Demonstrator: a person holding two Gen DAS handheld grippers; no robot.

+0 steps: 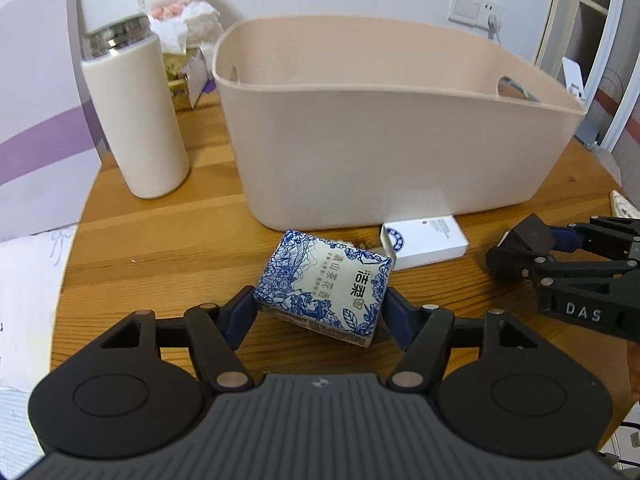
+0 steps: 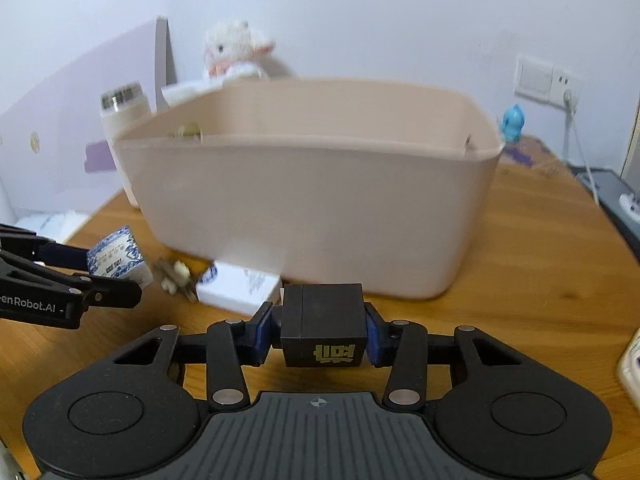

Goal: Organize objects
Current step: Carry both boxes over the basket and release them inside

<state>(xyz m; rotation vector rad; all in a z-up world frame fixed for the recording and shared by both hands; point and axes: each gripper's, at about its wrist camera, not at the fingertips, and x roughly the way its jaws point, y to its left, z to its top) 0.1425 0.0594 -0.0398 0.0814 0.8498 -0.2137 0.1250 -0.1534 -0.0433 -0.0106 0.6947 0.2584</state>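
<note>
On the wooden tabletop (image 1: pixel 160 248), in front of the beige bin (image 1: pixel 384 152), the left gripper (image 1: pixel 320 308) pinched a blue-and-white tissue pack (image 1: pixel 324 280) by its two short sides, the pack tilted and apparently lifted slightly off the wood, though contact underneath could not be confirmed. The right gripper (image 2: pixel 323 330) was clamped on a small black box (image 2: pixel 323 326) with gold lettering, held low, just short of the bin's near wall. A white card box (image 1: pixel 424 240) lay flat between the two, touching or nearly touching the bin's base, and a small pale trinket (image 2: pixel 174 276) sat beside it.

Several things looked risky. The tissue pack was soft, and the blue pads gripped it near its rear corners only; a quick lift could have let it pivot or slip out, since most of its bulk hung forward of the pads. The bin's wall stood tall in front of both grippers, so either load would probably have needed a clear rise before moving forward; too shallow a path could have knocked the rim and shoved the light bin toward the cream flask (image 1: pixel 136 120) beside it. Both grippers worked close together, and crossing paths over the bin might have made them collide. The right view was blurred, suggesting fast motion, which would have raised those odds.
</note>
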